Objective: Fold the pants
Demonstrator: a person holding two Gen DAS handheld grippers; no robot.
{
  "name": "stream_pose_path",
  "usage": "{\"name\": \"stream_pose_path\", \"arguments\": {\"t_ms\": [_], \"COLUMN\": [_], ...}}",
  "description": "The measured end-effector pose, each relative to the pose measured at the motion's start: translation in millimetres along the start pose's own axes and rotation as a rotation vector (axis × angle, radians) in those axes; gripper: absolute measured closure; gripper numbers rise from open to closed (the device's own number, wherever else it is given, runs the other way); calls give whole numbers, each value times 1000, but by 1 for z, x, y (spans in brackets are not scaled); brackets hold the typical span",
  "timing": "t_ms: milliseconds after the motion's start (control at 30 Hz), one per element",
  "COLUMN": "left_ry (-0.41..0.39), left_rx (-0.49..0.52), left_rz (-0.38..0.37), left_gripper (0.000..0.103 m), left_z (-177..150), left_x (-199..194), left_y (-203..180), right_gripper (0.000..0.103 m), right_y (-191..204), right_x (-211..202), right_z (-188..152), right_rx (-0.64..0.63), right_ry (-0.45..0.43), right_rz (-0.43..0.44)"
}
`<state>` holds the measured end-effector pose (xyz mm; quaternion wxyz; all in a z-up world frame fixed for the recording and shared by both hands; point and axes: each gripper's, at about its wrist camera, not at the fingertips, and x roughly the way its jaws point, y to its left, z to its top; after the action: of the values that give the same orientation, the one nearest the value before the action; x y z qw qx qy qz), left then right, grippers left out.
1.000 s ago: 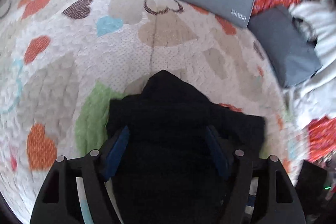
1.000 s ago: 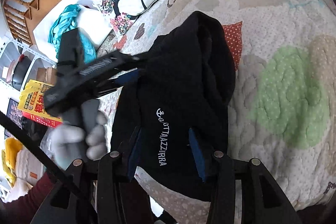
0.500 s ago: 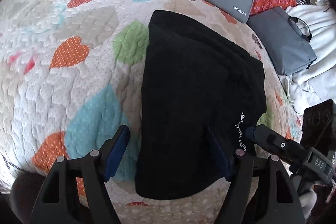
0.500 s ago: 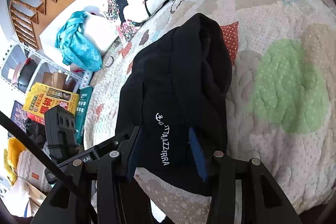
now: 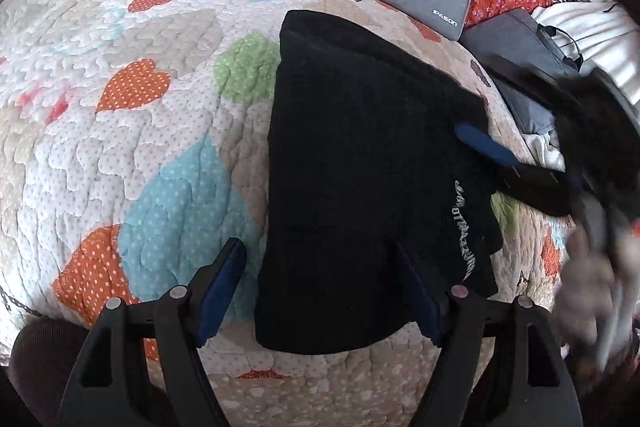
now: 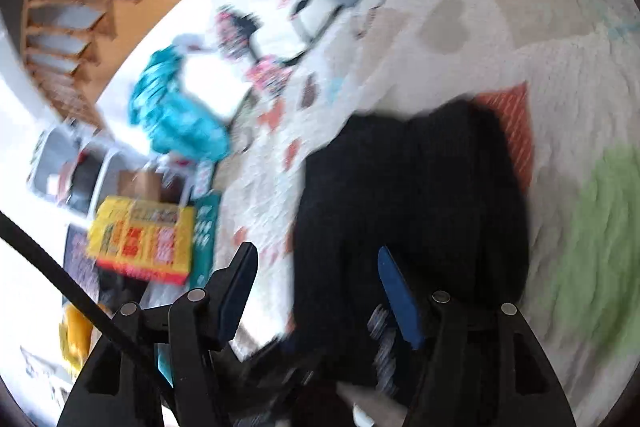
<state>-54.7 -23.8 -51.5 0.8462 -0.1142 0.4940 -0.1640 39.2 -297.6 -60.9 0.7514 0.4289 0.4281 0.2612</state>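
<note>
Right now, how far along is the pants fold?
Mostly done: the pants lie on the quilt as a compact folded block, white lettering along one edge. Nothing is in hand: the left gripper and right gripper both stand open. What may remain is squaring the rumpled far end; the right view is too blurred to judge.

right claw (image 6: 318,293): fingers spread, holding nothing | black pants (image 6: 416,195): folded on quilt (image 6: 520,39)

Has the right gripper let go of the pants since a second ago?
Yes. The right gripper is open, shifted left off the black pants toward the yellow box.
</note>
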Motion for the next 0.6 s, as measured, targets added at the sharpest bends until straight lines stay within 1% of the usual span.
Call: {"name": "stream_pose_path", "arguments": {"t_ms": [33, 100, 167, 200, 233, 333, 367, 467, 533, 567, 600], "left_ry": [0, 0, 2, 4, 6, 15, 21, 39, 49, 55, 61], "left_rx": [4, 12, 27, 32, 35, 28, 24, 22, 20, 19, 17], "left_rz": [3, 7, 13, 12, 10, 16, 23, 39, 45, 44, 46], "left_gripper": [27, 26, 25, 25, 25, 25, 24, 24, 24, 24, 24], "left_z": [0, 0, 0, 1, 0, 0, 0, -3, -9, -11, -13], "left_x": [1, 2, 2, 2, 1, 1, 1, 0, -3, -4, -5], "left_y": [0, -2, -4, -3, -2, -2, -3, -8, -12, -13, -14], "right_gripper": [40, 41, 37, 35, 35, 34, 34, 34, 34, 35, 35], "right_y": [-7, -24, -29, -29, -26, -23, -25, -41, -55, -59, -62], "right_x": [-2, -16, -34, -41, -49, -59, -61, -65, -64, -66, -70], "right_z": [10, 32, 41, 41, 36, 17, 8, -10, -20, -26, -28], "right_rx": [19, 73, 102, 99, 78, 12, -4, -4, 18, -1, -5], "right_ry": [-27, -107, -172, -176, -176, -151, -144, -140, -147, -186, -198], "right_rz": [-13, -59, -128, -127, -122, -164, -182, -199, -185, -150, -141]}}
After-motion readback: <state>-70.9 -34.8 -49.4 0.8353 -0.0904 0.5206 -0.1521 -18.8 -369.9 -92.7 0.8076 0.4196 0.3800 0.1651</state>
